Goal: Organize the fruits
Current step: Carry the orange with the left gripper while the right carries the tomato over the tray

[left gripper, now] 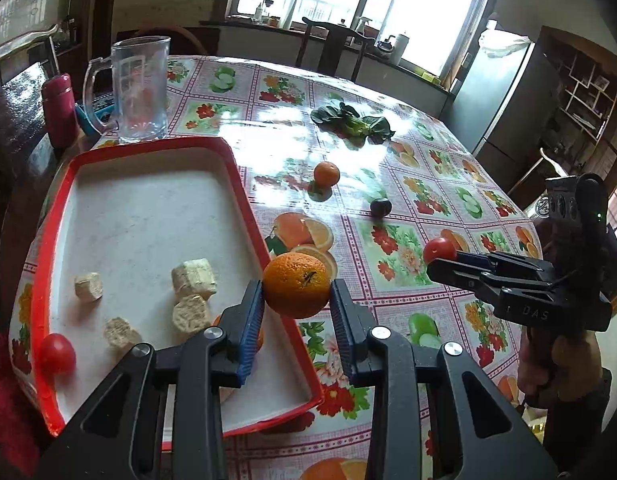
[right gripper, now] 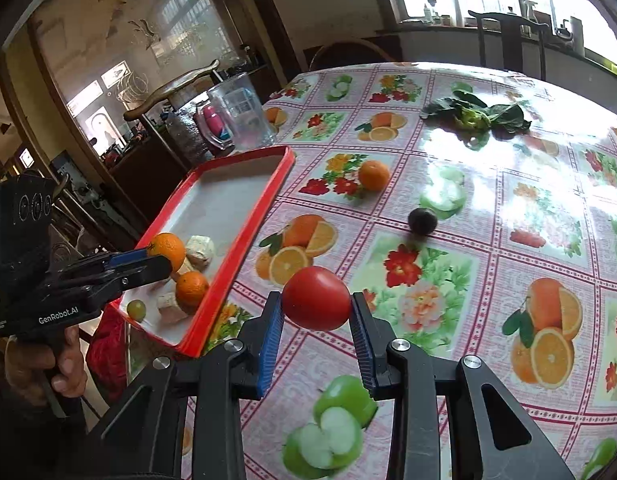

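My left gripper (left gripper: 296, 300) is shut on an orange (left gripper: 296, 285) and holds it over the right rim of the red-rimmed tray (left gripper: 244, 184); it shows from the right wrist view (right gripper: 164, 258) too. My right gripper (right gripper: 317, 308) is shut on a red tomato (right gripper: 317, 298) above the tablecloth, right of the tray (right gripper: 268, 200). In the tray lie another orange (right gripper: 191, 288), a red tomato (left gripper: 57, 354), a green fruit (right gripper: 136, 309) and several pale chunks (left gripper: 194, 278). A small orange (left gripper: 326, 174) and a dark plum (left gripper: 380, 207) lie on the table.
A glass mug (left gripper: 140, 88) stands behind the tray, with a red bottle (left gripper: 60, 110) beside it. Leafy greens (left gripper: 354, 122) lie at the far middle of the table. The fruit-print tablecloth (right gripper: 508, 240) covers the round table. A chair (left gripper: 332, 46) stands at the far side.
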Demonstrator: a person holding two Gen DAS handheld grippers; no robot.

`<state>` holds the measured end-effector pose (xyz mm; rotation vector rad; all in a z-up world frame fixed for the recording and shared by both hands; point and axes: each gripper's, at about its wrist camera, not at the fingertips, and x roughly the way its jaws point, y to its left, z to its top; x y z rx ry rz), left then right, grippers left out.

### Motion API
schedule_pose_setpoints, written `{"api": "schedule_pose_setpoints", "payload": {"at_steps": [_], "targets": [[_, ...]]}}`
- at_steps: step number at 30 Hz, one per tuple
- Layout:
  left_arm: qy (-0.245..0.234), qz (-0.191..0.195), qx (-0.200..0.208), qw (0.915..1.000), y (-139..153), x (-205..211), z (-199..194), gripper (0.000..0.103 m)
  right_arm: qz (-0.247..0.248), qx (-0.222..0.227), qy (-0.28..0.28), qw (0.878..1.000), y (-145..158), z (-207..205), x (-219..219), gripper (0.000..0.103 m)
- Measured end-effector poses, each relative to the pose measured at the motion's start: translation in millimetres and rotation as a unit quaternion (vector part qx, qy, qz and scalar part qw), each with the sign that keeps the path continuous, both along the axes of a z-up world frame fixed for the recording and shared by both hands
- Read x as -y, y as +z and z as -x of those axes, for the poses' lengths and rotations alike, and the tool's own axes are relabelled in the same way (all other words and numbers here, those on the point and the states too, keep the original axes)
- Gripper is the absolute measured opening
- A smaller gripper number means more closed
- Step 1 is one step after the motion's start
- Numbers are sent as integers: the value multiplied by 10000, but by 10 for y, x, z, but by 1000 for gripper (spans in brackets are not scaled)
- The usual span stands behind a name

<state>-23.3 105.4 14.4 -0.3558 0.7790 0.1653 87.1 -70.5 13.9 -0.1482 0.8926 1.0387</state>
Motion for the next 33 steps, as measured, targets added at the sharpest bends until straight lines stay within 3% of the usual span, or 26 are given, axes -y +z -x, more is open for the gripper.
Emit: {"api": "schedule_pose_setpoints", "payload": {"at_steps": [14, 33], "targets": [[478, -40, 137, 9988, -38, -268, 562, 31, -123, -47, 561, 9983, -11, 656, -462, 34], [829, 1, 140, 9965, -94, -558, 840, 31, -111, -139, 767, 9969, -84, 777, -729, 34]]}}
